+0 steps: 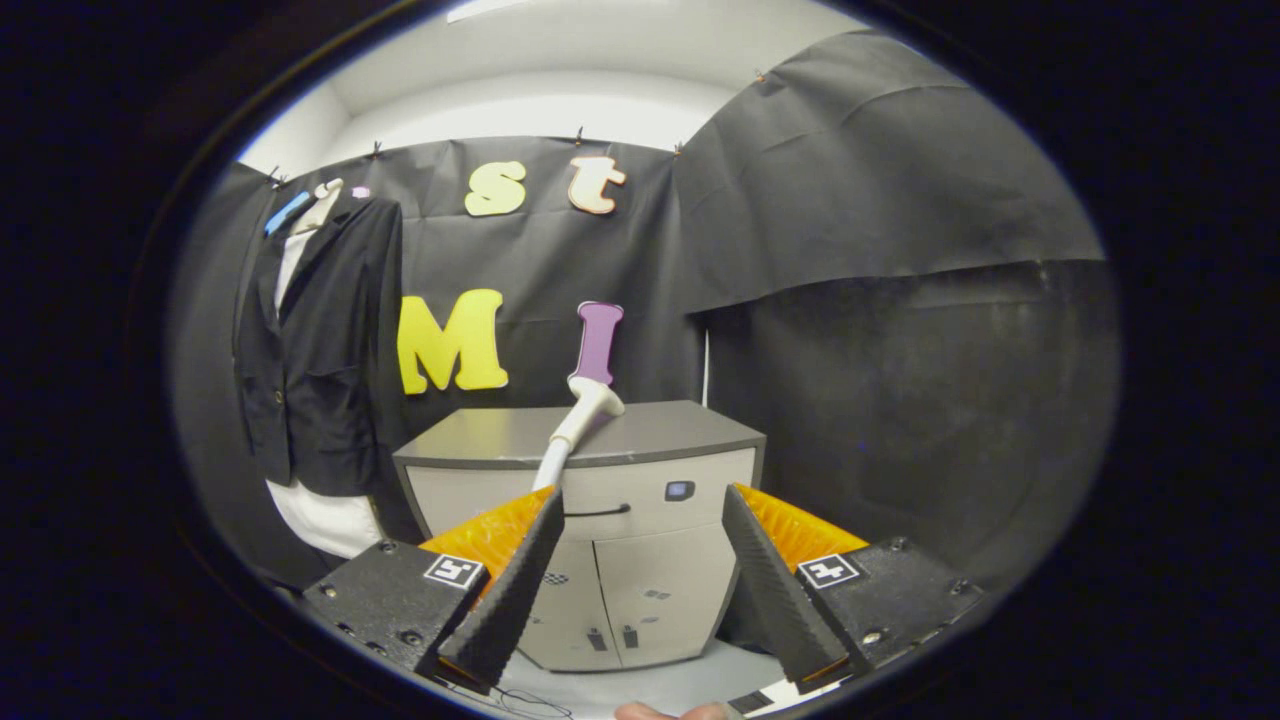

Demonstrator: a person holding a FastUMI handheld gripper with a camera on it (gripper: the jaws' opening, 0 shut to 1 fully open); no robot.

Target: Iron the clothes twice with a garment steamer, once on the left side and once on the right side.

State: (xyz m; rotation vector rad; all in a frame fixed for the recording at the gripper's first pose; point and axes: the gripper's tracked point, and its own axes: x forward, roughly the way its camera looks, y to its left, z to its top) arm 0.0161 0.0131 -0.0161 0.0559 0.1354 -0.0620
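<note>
While hand-held gripper gapes, steamer base hides — cabinet beyond.

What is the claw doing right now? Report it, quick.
Claw: open, holding nothing; the fingers stand apart, aimed at the cabinet, with the steamer handle beyond the left finger.

The steamer shows its head and a stretch of white neck — the lower part runs down behind the left finger of the open gripper, so its body is hidden. The jacket covers most of the white shirt beneath it. Small marks on the cabinet doors are too tiny to tell. By the fingers' bases, a hand is cut off — a sliver shows.
</note>
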